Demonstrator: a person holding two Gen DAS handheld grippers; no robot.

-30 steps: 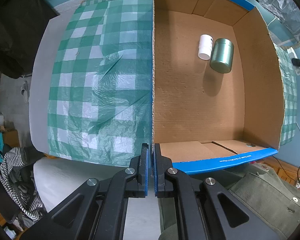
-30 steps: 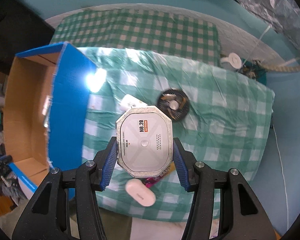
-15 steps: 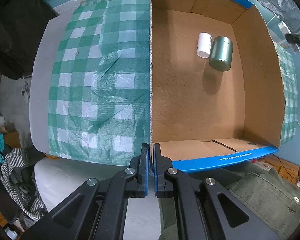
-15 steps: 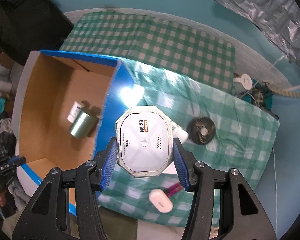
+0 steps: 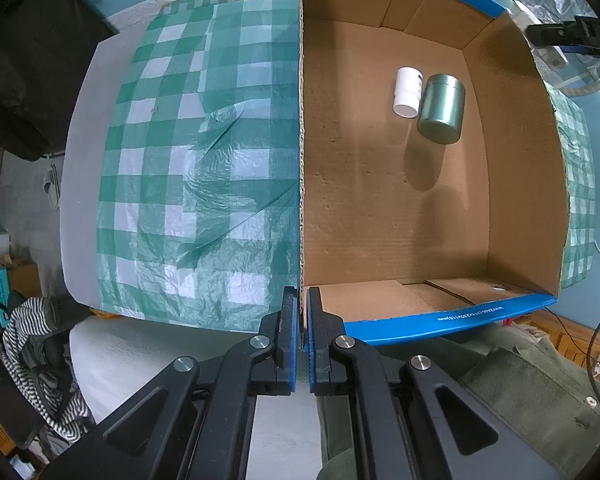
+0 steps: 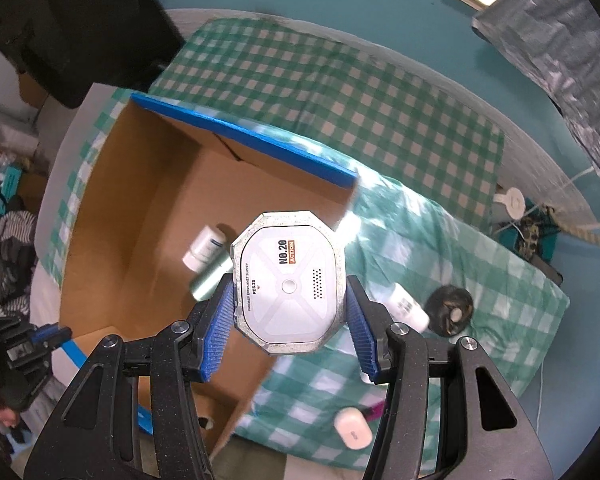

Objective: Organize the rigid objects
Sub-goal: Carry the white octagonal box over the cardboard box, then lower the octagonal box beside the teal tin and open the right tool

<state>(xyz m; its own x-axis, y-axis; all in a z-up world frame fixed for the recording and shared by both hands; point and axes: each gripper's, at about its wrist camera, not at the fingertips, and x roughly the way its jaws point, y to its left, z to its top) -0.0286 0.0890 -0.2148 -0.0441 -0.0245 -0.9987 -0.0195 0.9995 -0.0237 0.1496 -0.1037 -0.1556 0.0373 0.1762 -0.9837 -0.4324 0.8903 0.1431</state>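
My left tongs (image 5: 301, 312) are clamped on the near corner of the cardboard box (image 5: 380, 208), pinching its left wall edge where it meets the blue-trimmed front rim. Inside, a white bottle (image 5: 407, 91) and a green tin (image 5: 441, 109) lie touching near the far right corner; the rest of the box floor is bare. My right tongs (image 6: 288, 316) grip an octagonal grey case (image 6: 289, 285), held above the box's right wall edge, over the tin. On the checked cloth (image 6: 480, 272) to the right lie a second white bottle (image 6: 406, 306), a dark round object (image 6: 450, 310) and a small white case (image 6: 353, 428).
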